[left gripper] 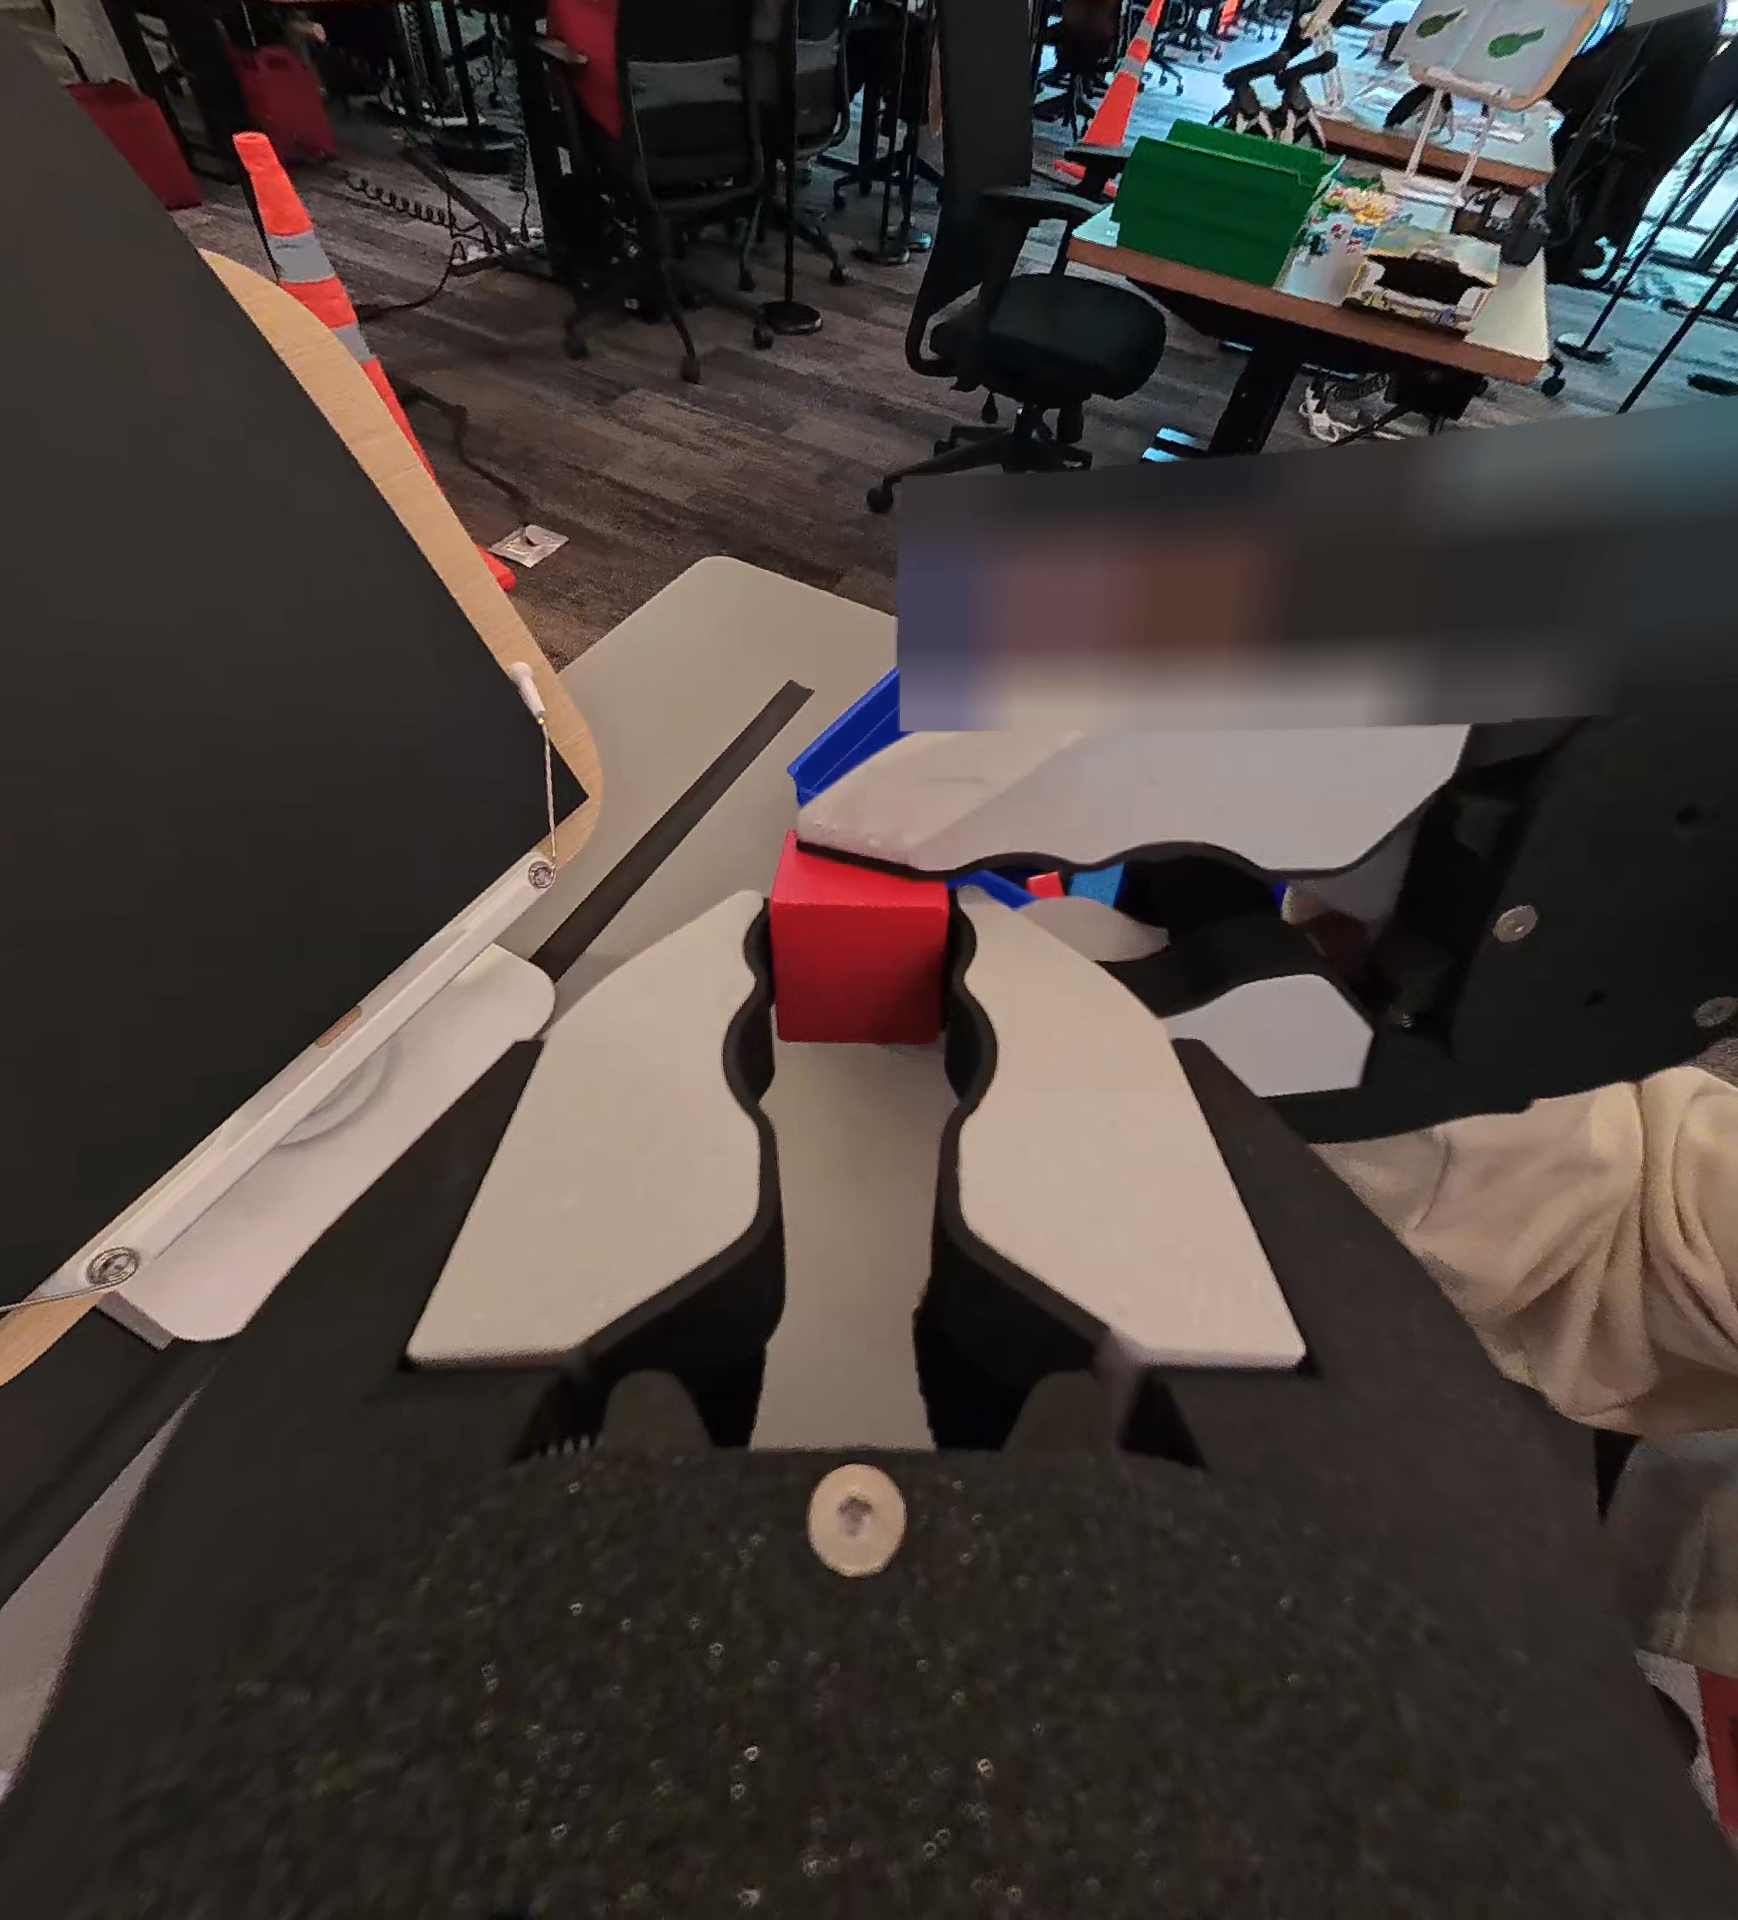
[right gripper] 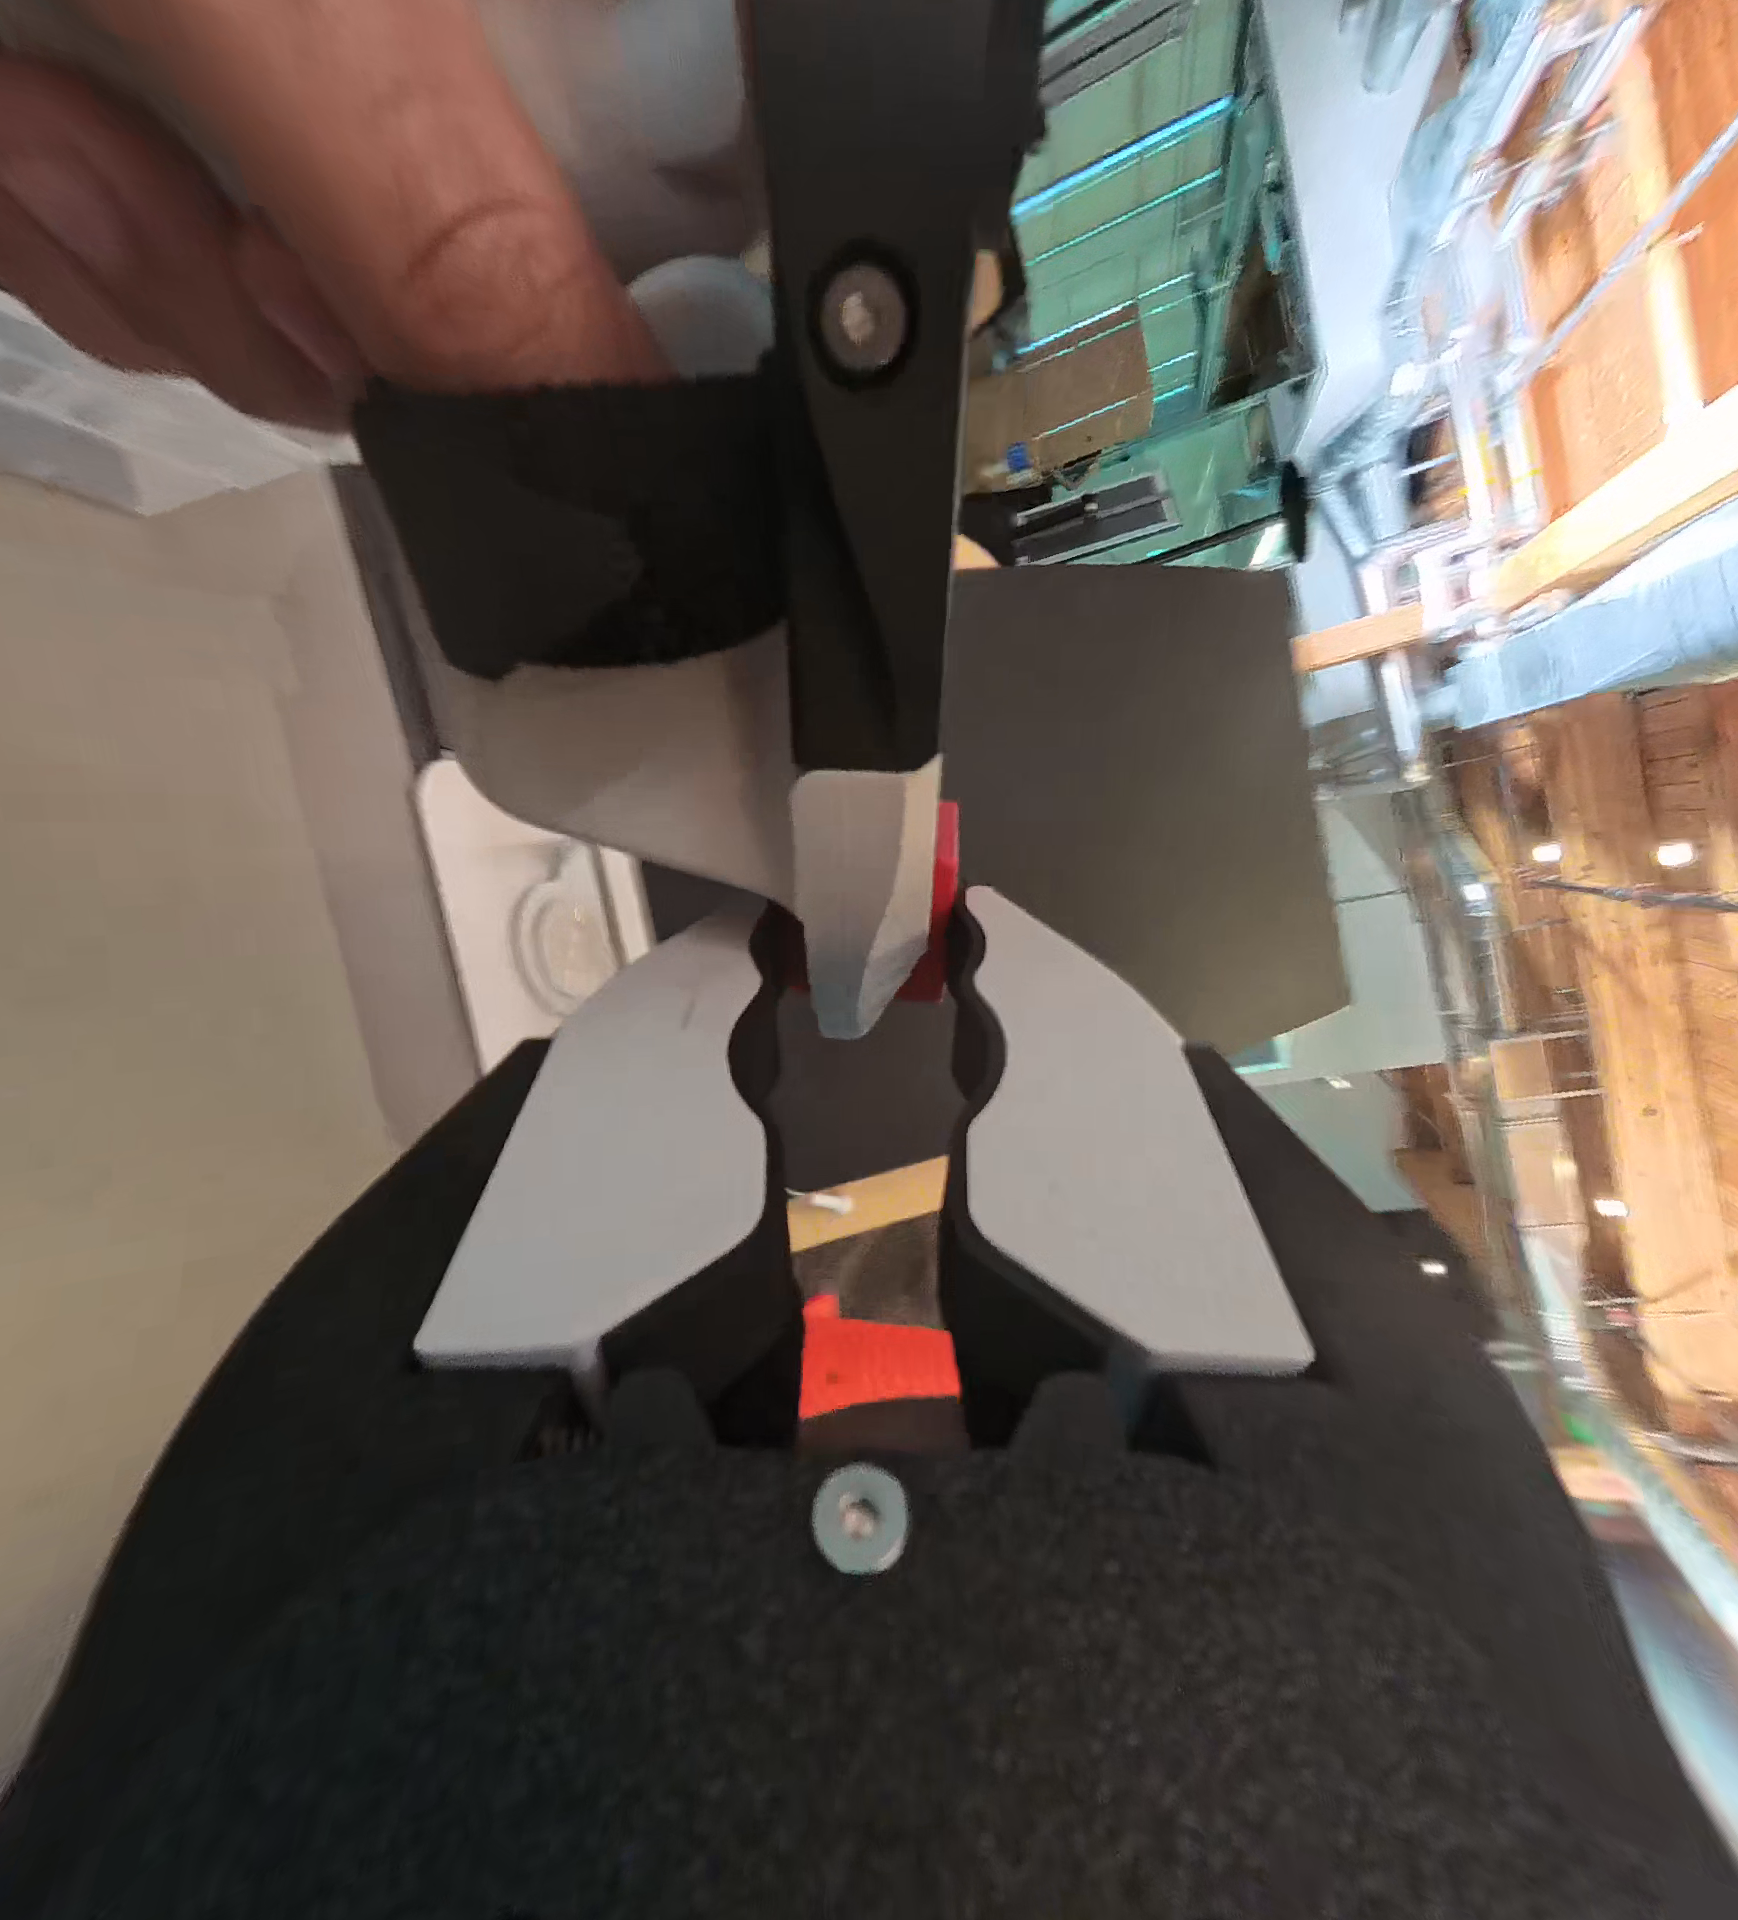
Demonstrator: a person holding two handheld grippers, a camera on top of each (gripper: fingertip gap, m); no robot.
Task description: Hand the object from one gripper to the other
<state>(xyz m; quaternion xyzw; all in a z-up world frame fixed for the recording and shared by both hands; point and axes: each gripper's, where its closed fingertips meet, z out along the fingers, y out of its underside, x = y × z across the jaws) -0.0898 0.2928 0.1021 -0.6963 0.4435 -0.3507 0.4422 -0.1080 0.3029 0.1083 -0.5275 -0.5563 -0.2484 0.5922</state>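
Red cube (left gripper: 857, 961) between both tongs — left (left gripper: 857, 966) and right (right gripper: 865, 961) each clamped on it

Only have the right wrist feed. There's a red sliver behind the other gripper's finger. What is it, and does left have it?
Observer: It's a red cube. The left wrist view shows it pinched at the tips of the left gripper, with both jaws touching its sides.
Operator: Where does my gripper sit on it?
Observer: The right gripper comes in from the right, crosswise to the left one. Its upper finger lies flat on the cube's top face, and the lower finger is hidden underneath.
Operator: Anything under the handover?
Observer: A blue bin stands just behind the cube on a grey table.
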